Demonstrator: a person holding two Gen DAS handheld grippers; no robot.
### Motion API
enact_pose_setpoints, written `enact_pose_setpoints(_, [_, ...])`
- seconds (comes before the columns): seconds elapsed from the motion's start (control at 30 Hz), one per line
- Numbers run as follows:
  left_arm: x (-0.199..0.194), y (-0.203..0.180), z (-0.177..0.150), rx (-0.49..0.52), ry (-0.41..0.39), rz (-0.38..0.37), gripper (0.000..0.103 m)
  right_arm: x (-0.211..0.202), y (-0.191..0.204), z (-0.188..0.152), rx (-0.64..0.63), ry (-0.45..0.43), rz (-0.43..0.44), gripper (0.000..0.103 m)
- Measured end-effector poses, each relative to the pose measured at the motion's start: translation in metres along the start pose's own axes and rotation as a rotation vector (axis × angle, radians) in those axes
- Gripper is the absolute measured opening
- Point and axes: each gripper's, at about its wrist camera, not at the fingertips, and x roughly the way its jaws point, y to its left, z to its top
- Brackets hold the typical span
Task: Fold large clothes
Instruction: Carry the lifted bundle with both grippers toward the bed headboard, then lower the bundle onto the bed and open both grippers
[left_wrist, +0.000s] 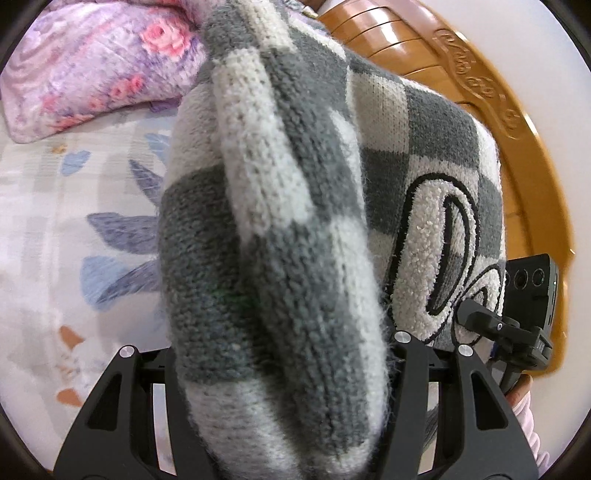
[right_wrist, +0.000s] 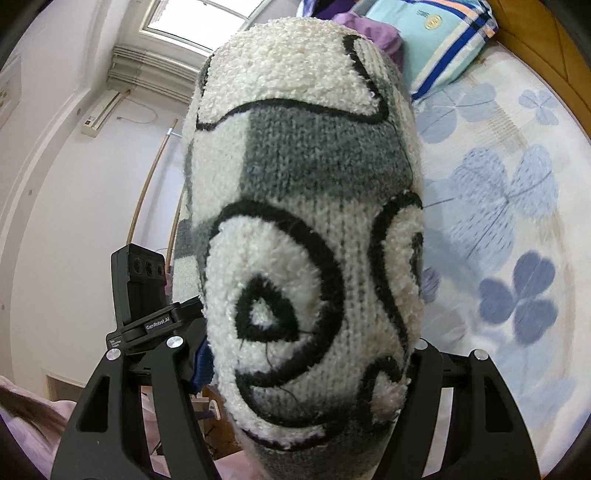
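Observation:
A thick grey-and-white checked knit sweater with fluffy white patches outlined in black fills both views, held up above the bed. In the left wrist view my left gripper is shut on a bunched fold of it, and the knit hides the fingertips. In the right wrist view my right gripper is shut on the patterned part of the sweater, which bulges out between its jaws. Each gripper shows at the edge of the other's view: the right one at the lower right, the left one at the lower left.
Below lies a bed sheet printed with blue clover leaves. A pink floral pillow and a striped turquoise pillow lie at the head. A carved wooden headboard curves behind. A white wall and a window stand at the left.

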Motion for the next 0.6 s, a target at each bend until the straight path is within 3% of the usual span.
enact_pose_setpoints(0.2, [0.132, 0.025, 0.019, -0.072, 0.036, 0.024, 0.056, 0.042, -0.112, 0.046, 0.038, 0.092, -0.072, 0.070])
enact_pose_setpoints(0.27, [0.179, 0.046, 0.015, -0.119, 0.067, 0.046, 0.058, 0.065, -0.156, 0.052, 0.082, 0.152, -0.193, 0.080])
enact_pose_setpoints(0.33, [0.222, 0.067, 0.005, -0.166, 0.140, 0.087, 0.058, 0.085, -0.196, 0.048, 0.154, 0.197, -0.380, 0.084])
enact_pose_setpoints(0.37, [0.246, 0.081, -0.004, -0.195, 0.215, 0.135, 0.059, 0.091, -0.216, 0.040, 0.213, 0.222, -0.543, 0.084])
enact_pose_setpoints(0.4, [0.252, 0.090, -0.010, -0.203, 0.226, 0.147, 0.065, 0.090, -0.222, 0.033, 0.244, 0.222, -0.601, 0.089])
enact_pose_setpoints(0.43, [0.244, 0.095, -0.014, -0.198, 0.194, 0.099, 0.067, 0.080, -0.222, 0.025, 0.270, 0.176, -0.564, 0.090])
enact_pose_setpoints(0.47, [0.235, 0.094, -0.015, -0.183, 0.182, 0.102, 0.068, 0.070, -0.216, 0.020, 0.270, 0.130, -0.574, 0.090])
enact_pose_setpoints(0.53, [0.215, 0.091, -0.017, -0.113, 0.170, 0.173, 0.069, 0.045, -0.199, 0.009, 0.239, 0.038, -0.730, 0.091])
enact_pose_setpoints(0.57, [0.201, 0.088, -0.017, -0.069, 0.152, 0.236, 0.069, 0.032, -0.185, 0.003, 0.203, -0.003, -0.768, 0.091])
enact_pose_setpoints(0.6, [0.188, 0.086, -0.015, -0.045, 0.132, 0.289, 0.069, 0.026, -0.172, -0.003, 0.171, -0.027, -0.751, 0.089])
